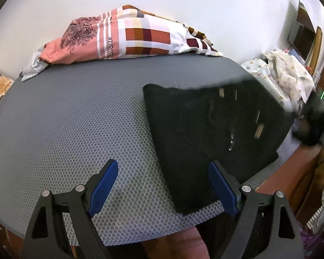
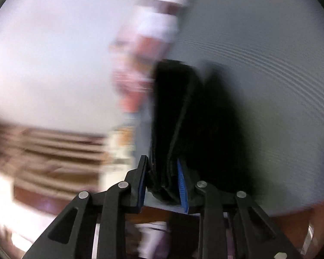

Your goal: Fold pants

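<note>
Black pants (image 1: 213, 129) are being kept folded on the grey mat (image 1: 75, 118), right of the wide-open left gripper (image 1: 163, 185); their edge is being clamped by the nearer right gripper (image 2: 162, 181).

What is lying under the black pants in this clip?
The black pants lie folded on a grey dotted mat, which shows around their left and near edges. Whatever is beneath their middle is covered. Their right edge is blurred.
</note>
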`<state>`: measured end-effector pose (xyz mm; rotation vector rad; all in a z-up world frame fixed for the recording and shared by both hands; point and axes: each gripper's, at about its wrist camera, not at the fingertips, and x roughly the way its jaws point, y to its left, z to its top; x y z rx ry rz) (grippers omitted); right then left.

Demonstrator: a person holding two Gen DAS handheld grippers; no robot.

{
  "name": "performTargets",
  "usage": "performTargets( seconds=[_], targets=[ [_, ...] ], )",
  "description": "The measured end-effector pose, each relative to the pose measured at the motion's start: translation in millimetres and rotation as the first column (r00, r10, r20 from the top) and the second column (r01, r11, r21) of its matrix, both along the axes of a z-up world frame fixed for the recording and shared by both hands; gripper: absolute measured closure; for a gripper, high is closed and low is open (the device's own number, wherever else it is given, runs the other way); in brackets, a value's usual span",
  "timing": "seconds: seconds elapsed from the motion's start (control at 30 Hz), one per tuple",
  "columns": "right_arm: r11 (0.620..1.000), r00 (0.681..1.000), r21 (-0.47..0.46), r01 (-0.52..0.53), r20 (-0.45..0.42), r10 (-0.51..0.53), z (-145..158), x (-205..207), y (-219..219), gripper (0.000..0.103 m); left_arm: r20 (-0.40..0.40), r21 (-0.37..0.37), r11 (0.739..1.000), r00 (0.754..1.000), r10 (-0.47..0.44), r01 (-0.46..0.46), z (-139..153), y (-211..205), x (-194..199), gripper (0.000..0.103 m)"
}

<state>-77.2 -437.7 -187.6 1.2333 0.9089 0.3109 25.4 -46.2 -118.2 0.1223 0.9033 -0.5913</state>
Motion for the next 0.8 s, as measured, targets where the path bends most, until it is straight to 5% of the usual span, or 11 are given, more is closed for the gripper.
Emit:
performTargets(
  seconds=[0.03,0.1,0.2,0.4,0.6,0.8],
  targets=[
    [1.000,0.998,-0.016,0.016,-0.059,-0.017,-23,-8,-6,0.079,-0.008,0.005,1.000,1.000,-0.002,0.002,-3,-2,1,0.017],
    [0.991,0.997,0.118,0.059,-0.056,-0.053,-48,-15,-14,0.082,-0.029,0.016,1.000,1.000,-0.002,0.003,-10,-5,3,0.017],
    [1.000,1.000,0.016,0.010,-0.024,-0.009,-29,-6,-5,0.081,-0.055,0.018,1.000,0.998,-0.011,0.012,-16,-10,2,0.017],
    [0.999,1.000,0.042,0.014,-0.017,-0.013,-23,-18,-12,0.081,0.000,0.020,1.000,1.000,-0.021,0.021,-7,-14,-2,0.017],
    [0.999,1.000,-0.042,-0.005,-0.029,0.004,-25,-22,-15,0.082,-0.022,0.025,1.000,1.000,-0.003,0.003,-15,-12,4,0.017],
    [0.963,0.999,-0.263,-0.050,-0.001,0.051,4,-16,-3,0.071,-0.048,-0.014,1.000,0.999,0.013,-0.014,-17,-8,12,0.017]
  ],
)
